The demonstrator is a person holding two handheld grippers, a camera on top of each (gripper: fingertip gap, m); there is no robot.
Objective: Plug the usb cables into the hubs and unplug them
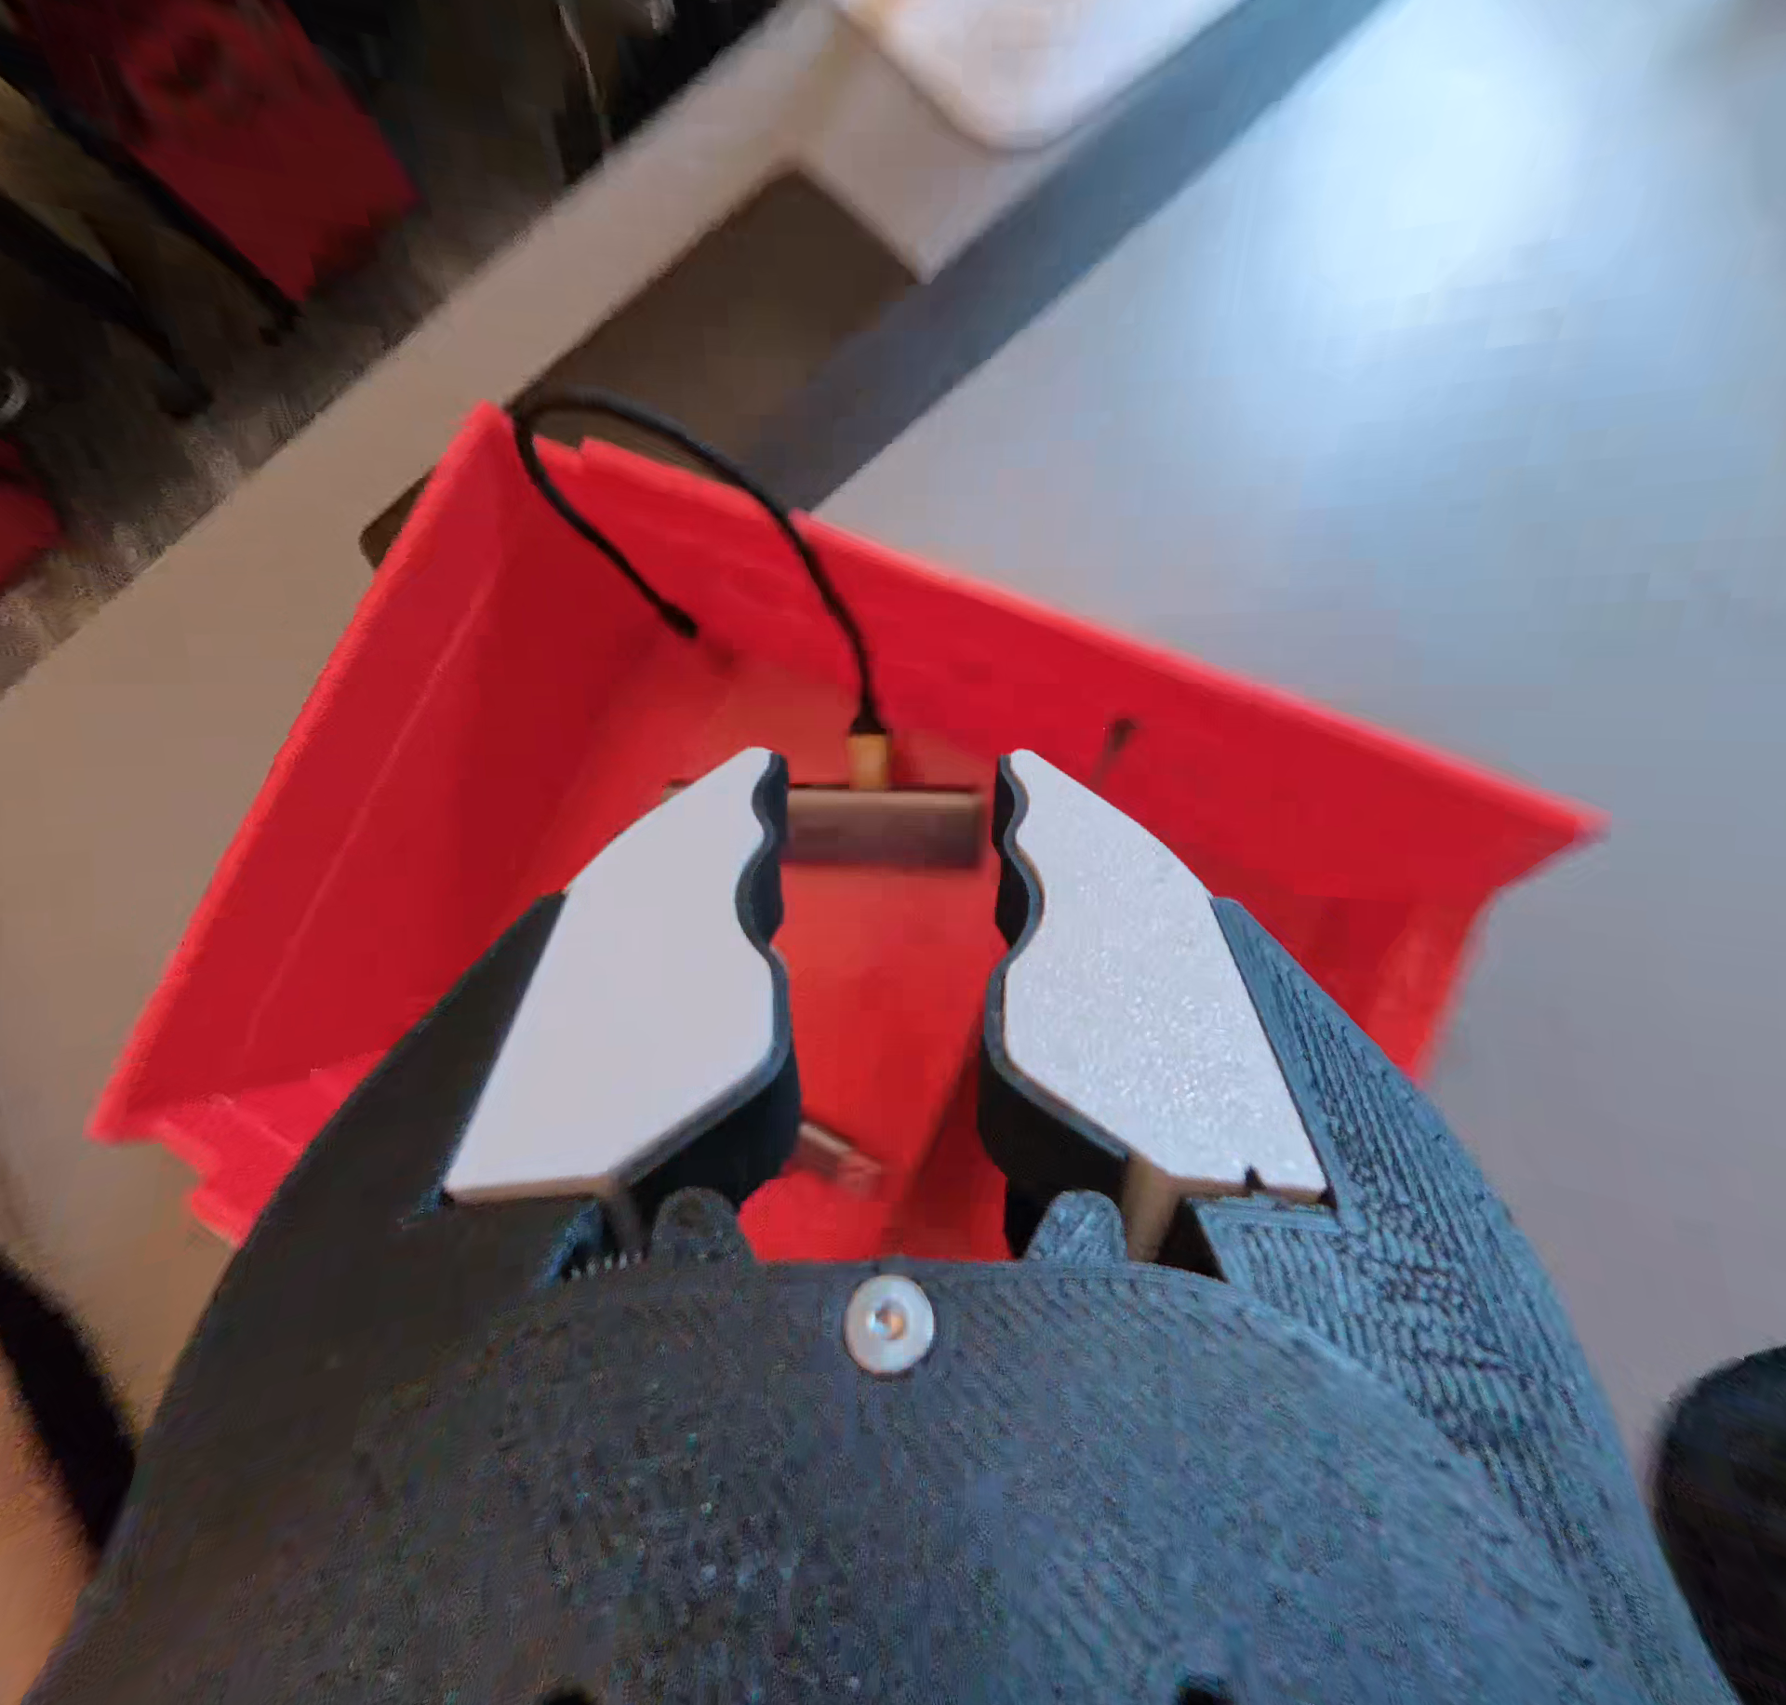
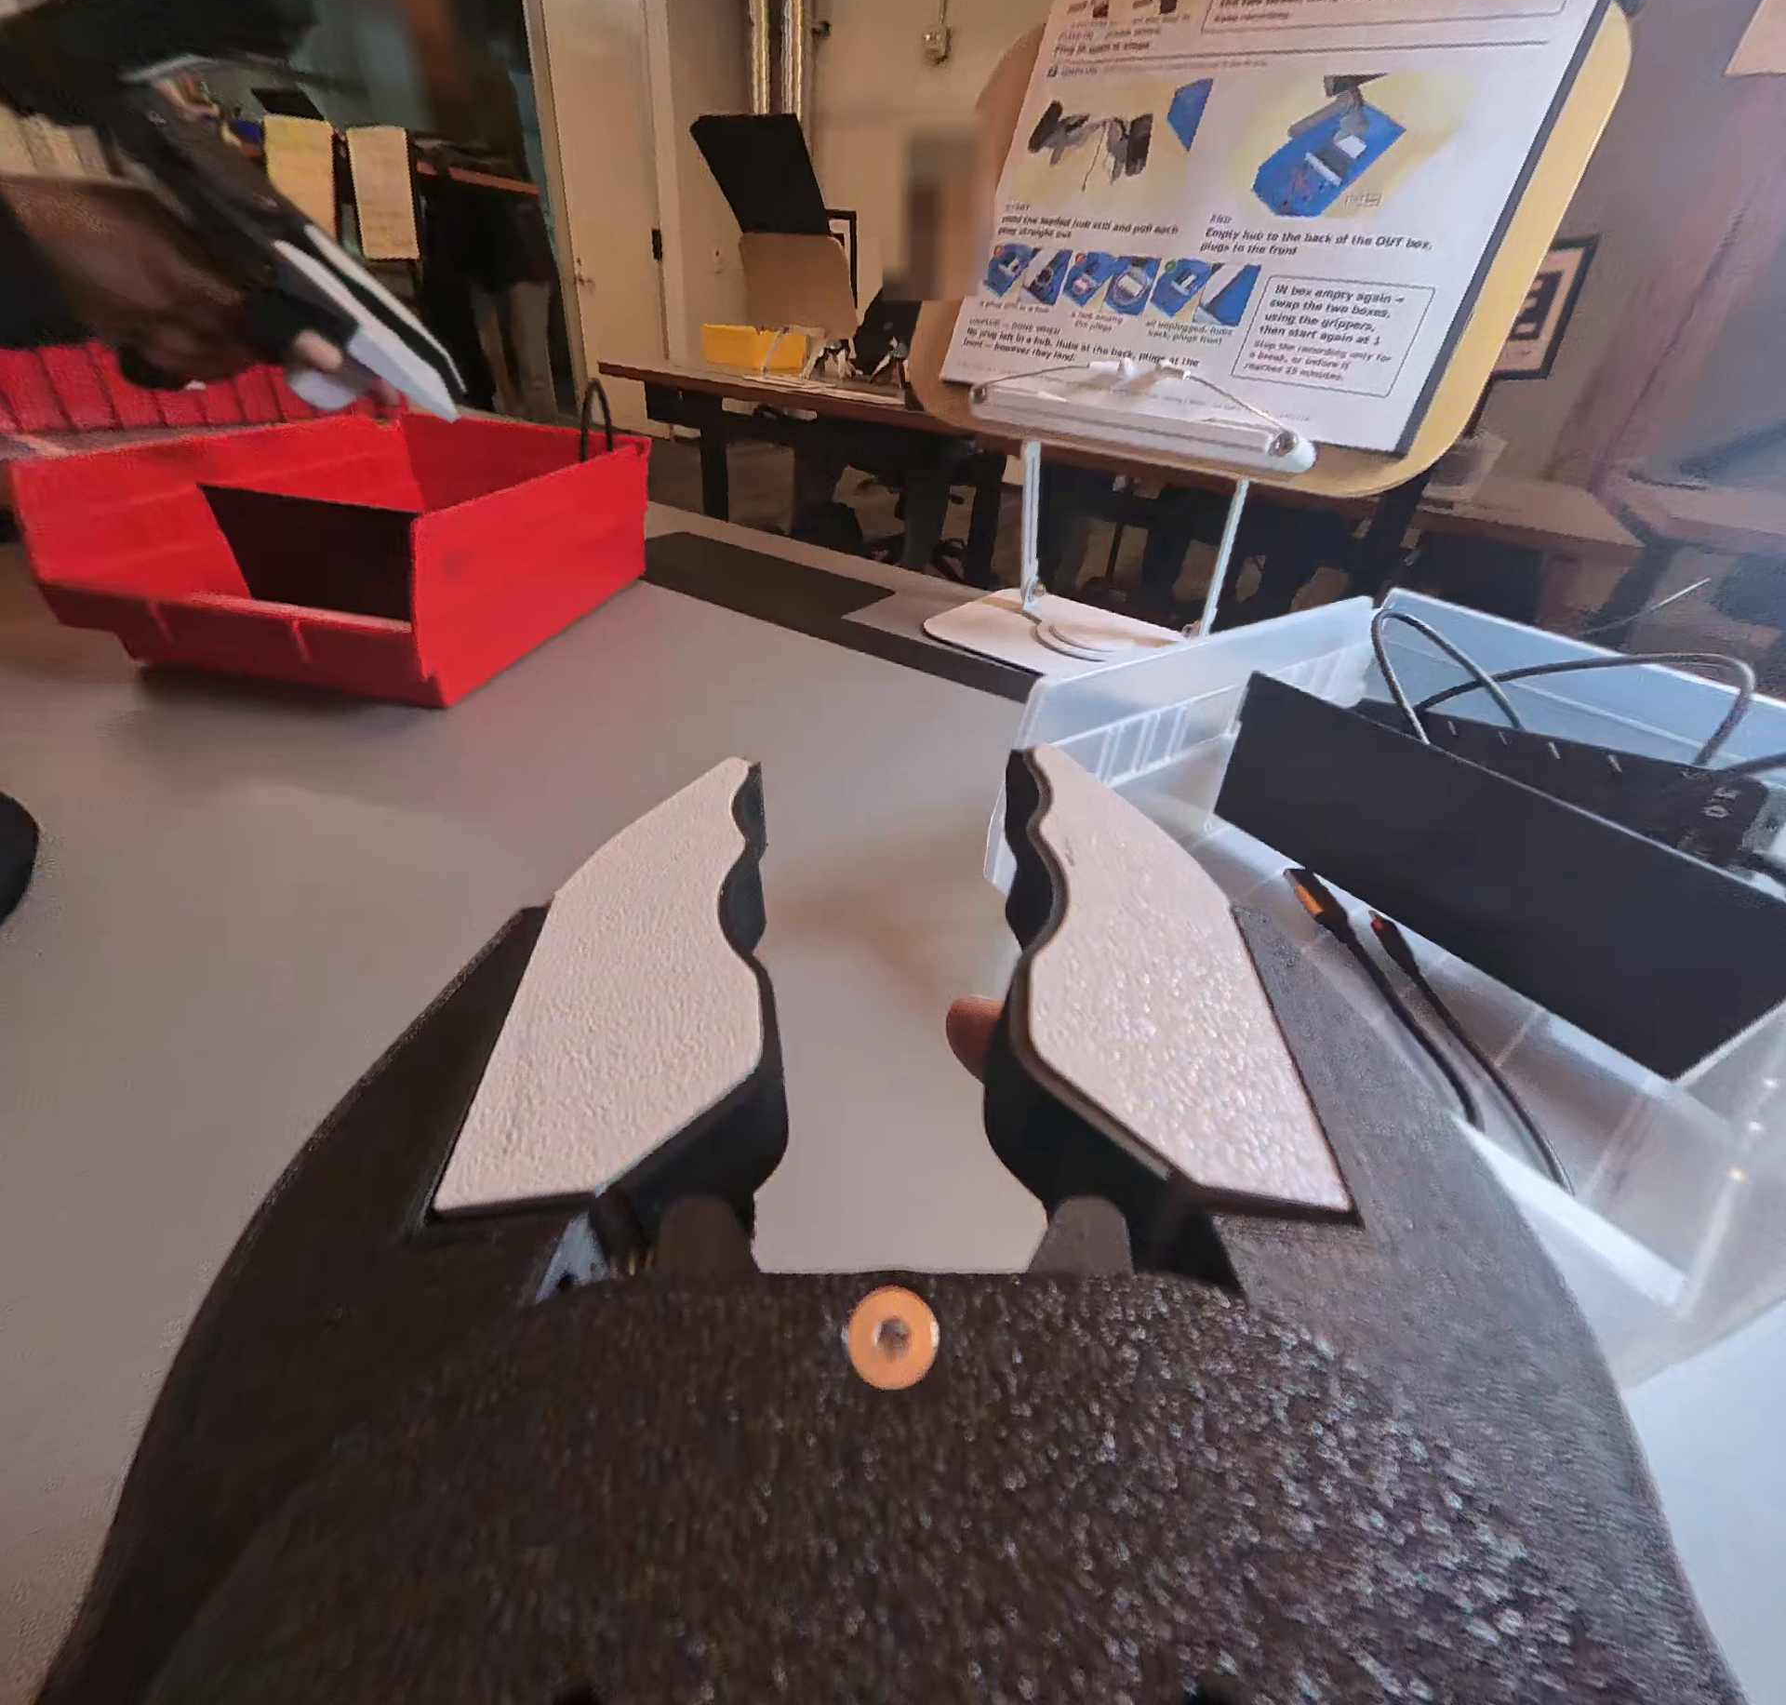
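Both jaws gape empty: our left gripper point(image 1: 884, 769) hangs over the red bin point(image 1: 464, 789), our right gripper point(image 2: 884, 769) above the grey table point(image 2: 290, 885)

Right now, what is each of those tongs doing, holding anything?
Left tongs: open, empty, above the red plastic bin.
Right tongs: open, empty, over the grey table.

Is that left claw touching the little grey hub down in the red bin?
Apart. In the left wrist view the left gripper is open, the hub sitting beyond its fingertips.
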